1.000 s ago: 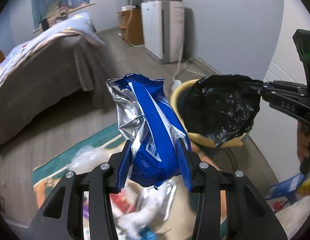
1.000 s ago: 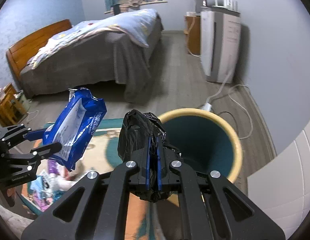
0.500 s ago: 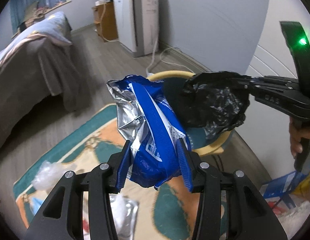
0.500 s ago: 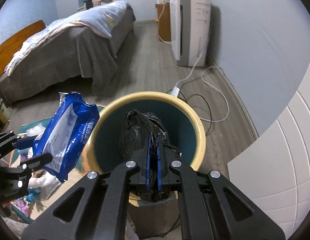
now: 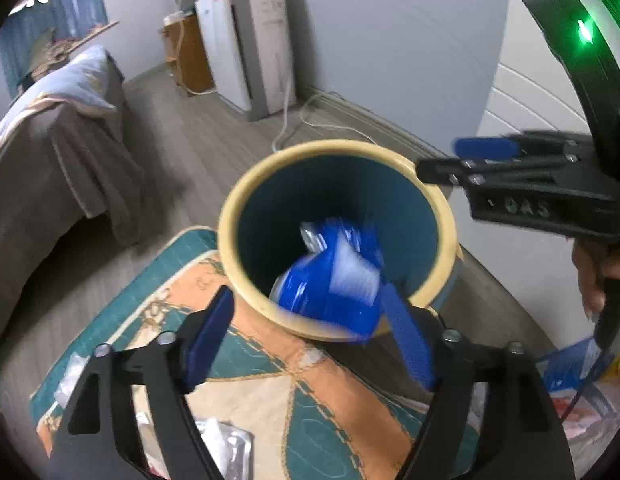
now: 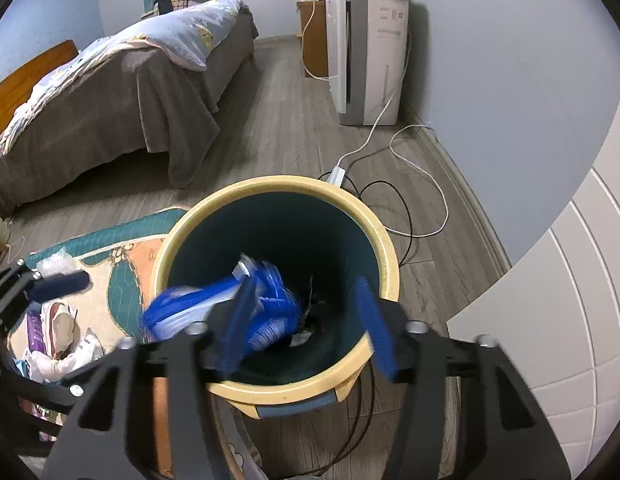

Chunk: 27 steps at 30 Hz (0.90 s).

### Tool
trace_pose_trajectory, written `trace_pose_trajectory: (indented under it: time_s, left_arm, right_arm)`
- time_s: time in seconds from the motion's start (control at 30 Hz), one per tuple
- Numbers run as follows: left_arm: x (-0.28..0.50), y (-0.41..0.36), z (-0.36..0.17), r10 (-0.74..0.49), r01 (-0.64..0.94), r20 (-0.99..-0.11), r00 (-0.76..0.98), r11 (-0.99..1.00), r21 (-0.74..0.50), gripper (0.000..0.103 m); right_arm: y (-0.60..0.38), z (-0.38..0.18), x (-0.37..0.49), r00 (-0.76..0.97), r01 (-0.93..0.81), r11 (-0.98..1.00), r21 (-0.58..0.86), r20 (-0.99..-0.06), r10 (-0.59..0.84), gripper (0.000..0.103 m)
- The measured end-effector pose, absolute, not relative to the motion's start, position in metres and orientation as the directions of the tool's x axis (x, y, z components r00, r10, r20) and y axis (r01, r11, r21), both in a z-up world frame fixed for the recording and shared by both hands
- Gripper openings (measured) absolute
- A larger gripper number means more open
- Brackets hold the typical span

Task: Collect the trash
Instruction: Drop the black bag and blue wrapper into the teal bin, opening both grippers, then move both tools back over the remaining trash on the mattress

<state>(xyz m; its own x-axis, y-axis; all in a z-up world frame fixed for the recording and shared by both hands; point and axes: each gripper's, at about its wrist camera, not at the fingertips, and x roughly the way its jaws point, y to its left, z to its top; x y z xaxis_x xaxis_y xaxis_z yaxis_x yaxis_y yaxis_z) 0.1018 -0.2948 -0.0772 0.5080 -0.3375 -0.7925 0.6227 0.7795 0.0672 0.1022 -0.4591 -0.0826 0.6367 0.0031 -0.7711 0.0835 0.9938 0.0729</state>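
While both pairs of tongs hung over the round bin with the cream rim and teal inside (image 6: 386, 264), their jaws were opening and nothing was pressed between the pads. The left tongs (image 5: 305, 344) had let go of the crinkled blue and silver snack packet (image 5: 334, 280), which showed as a blur just inside the near rim, apparently dropping in. The right tongs (image 6: 305, 324) stood released as well; in their view a scrap of crumpled black plastic (image 6: 316, 306) lay deeper in the bin beside the blue packet.

Judging by that, two pieces of trash were as good as collected. More was left: on the teal and orange patterned rug (image 5: 269, 380) just beside the bin lay a silvery foil wrapper (image 5: 229, 452), and in the right view a heap of pale wrappers and paper (image 6: 57, 344) sat on the rug's far side.

Farther off stood the bed with a brown cover (image 6: 121, 96) and the white appliance (image 6: 366, 56) by the wall.
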Motion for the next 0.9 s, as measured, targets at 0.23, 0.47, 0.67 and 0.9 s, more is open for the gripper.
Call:
trace_pose_trajectory:
  time_s: [0.23,0.47,0.67,0.9]
  left_arm:
    - [0.104,-0.275,-0.064,-0.315,0.565,-0.772,0.553,0.822,0.069,0.092]
    - [0.098,-0.248,-0.054,-0.300,0.519,-0.762,0.573,0.853,0.054,0.094]
    - [0.091,-0.214,-0.047,-0.270,0.471,-0.756,0.596,0.880,0.056,0.094]
    - [0.087,-0.152,-0.033,-0.225,0.364,-0.737,0.638,0.931,0.032,0.094]
  right_arm:
    - [-0.454,-0.073,0.090,0.651,0.099,0.992,0.077,-0.759,-0.006,0.097]
    - [-0.433,-0.073,0.083,0.596,0.148,0.989,0.028,-0.800,-0.066,0.097]
    - [-0.406,-0.065,0.073,0.627,0.135,0.991,-0.026,-0.772,-0.105,0.097]
    - [-0.368,-0.053,0.057,0.746,0.054,0.998,-0.019,-0.663,-0.052,0.097]
